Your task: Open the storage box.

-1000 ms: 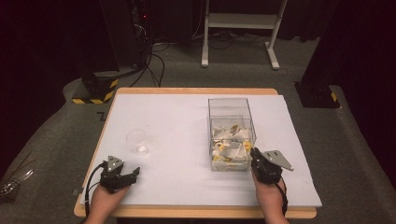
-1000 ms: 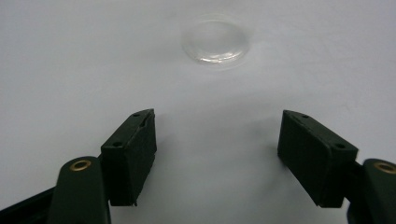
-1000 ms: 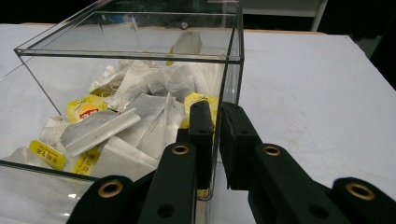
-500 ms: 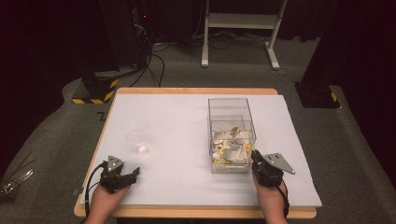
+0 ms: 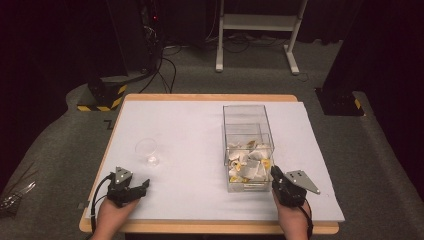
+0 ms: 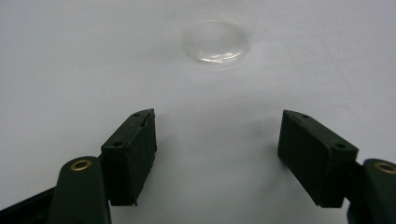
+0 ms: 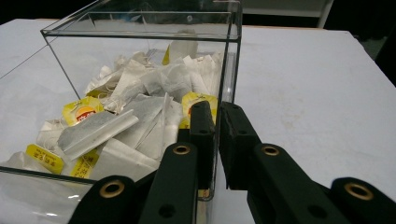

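Observation:
A clear plastic box (image 5: 247,125) stands right of centre on the white table, with a heap of tea bags (image 5: 247,165) at its near end. My right gripper (image 5: 276,174) lies at the box's near right corner. In the right gripper view its jaws (image 7: 217,109) are shut with only a slit between them, tips against the box (image 7: 140,33) corner, and the tea bags (image 7: 140,107) lie behind the wall. A small clear glass cup (image 5: 146,151) stands on the left. My left gripper (image 5: 144,184) rests open near the front edge, the cup (image 6: 217,39) straight ahead of its jaws (image 6: 217,123).
The white tabletop (image 5: 190,130) has a wooden edge (image 5: 210,227) at the front. Black stands, cables and a white frame (image 5: 255,30) occupy the floor beyond the table. Bare table surface lies between the cup and the box.
My right gripper has drawn back slightly toward the near edge by the box corner. The left gripper, cup and box have not moved.

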A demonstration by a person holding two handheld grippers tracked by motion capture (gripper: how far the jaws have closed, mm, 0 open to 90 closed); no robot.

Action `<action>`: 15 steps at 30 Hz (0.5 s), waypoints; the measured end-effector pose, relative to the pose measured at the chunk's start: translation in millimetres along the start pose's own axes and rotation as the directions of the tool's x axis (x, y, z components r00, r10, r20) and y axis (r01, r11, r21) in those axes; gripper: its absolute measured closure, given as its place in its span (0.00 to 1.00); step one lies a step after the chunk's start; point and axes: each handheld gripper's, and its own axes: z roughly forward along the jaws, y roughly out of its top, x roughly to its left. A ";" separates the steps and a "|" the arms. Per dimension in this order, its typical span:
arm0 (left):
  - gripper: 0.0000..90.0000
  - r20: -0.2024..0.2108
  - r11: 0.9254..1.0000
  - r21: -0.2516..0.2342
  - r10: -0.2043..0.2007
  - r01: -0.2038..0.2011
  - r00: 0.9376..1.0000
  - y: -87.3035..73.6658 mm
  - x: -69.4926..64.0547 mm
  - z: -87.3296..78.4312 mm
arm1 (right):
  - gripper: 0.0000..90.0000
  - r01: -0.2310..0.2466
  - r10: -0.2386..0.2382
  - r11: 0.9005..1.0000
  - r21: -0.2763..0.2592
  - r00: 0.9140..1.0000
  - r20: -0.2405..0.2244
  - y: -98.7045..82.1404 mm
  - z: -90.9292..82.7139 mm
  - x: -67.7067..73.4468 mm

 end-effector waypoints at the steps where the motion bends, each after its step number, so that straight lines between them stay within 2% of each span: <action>1: 0.31 0.000 1.000 -0.001 0.001 -0.001 1.000 0.0 0.1 0.0 | 0.94 0.000 0.000 1.000 0.000 1.000 0.000 -0.3 -0.7 0.2; 15: 0.31 0.001 1.000 -0.001 -0.001 0.001 1.000 -0.1 -0.1 0.0 | 0.93 0.008 -0.008 1.000 0.004 1.000 -0.013 -4.6 -10.3 -1.4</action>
